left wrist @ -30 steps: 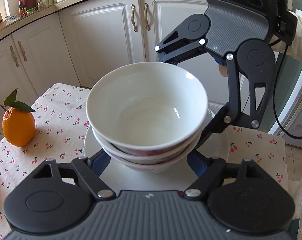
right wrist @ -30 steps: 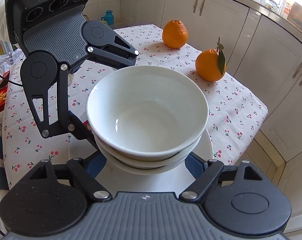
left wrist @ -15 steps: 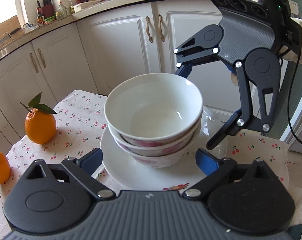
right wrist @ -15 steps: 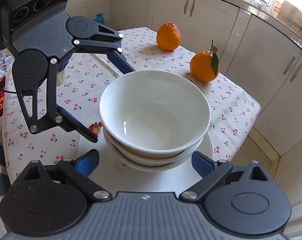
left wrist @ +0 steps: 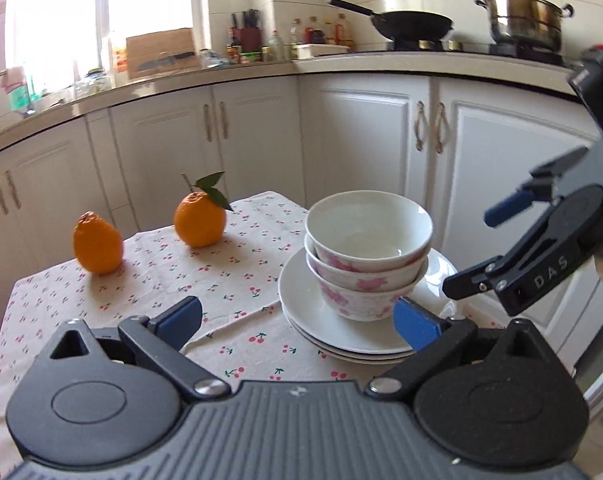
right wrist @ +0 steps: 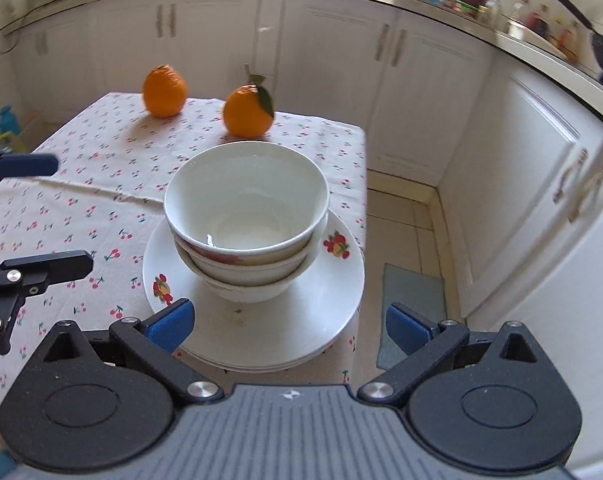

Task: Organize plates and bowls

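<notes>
1. Bowls (right wrist: pixel 247 236) are seen nested on stacked plates (right wrist: pixel 333 292), just ahead of both claws.
2. Left gripper (left wrist: pixel 297 320) and right gripper (right wrist: pixel 287 326): jaws just opened, spread wide, nothing held.
3. Stacking judged done; withdrawal is called for next.

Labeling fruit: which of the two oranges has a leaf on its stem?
The orange nearer the bowl stack; its stem carries a green leaf. The other orange has none.
</notes>
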Demonstrator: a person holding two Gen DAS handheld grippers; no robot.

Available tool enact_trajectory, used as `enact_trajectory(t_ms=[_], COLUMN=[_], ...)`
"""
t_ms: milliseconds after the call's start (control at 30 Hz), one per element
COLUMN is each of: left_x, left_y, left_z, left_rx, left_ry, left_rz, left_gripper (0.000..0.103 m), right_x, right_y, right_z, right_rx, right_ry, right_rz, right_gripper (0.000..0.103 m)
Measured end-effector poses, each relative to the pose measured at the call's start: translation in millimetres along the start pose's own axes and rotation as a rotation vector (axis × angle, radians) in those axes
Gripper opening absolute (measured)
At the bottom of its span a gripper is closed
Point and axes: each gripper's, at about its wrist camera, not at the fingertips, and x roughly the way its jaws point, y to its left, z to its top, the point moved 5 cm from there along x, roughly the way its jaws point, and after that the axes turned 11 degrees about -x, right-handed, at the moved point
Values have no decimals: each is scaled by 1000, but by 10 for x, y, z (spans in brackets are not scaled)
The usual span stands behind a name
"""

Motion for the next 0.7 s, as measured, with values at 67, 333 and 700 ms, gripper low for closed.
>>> enact_trajectory(t_ms=[67, 333, 700], left_x=[-80, -312, -452], left_y=[26, 90, 86], left_z=[23, 27, 61], left_rx=[-59, -176, -201], left_ry=[18, 61, 26], left_rz=[72, 184, 241], left_gripper=[102, 102, 102], right_x=[-68, -489, -651], right_y=[40, 224, 334], right_z=[-51, -84, -7], right_rx=[78, 209, 191], right_ry=[6, -81, -133], right_rz=[-45, -151, -184], right_gripper=[103, 103, 103])
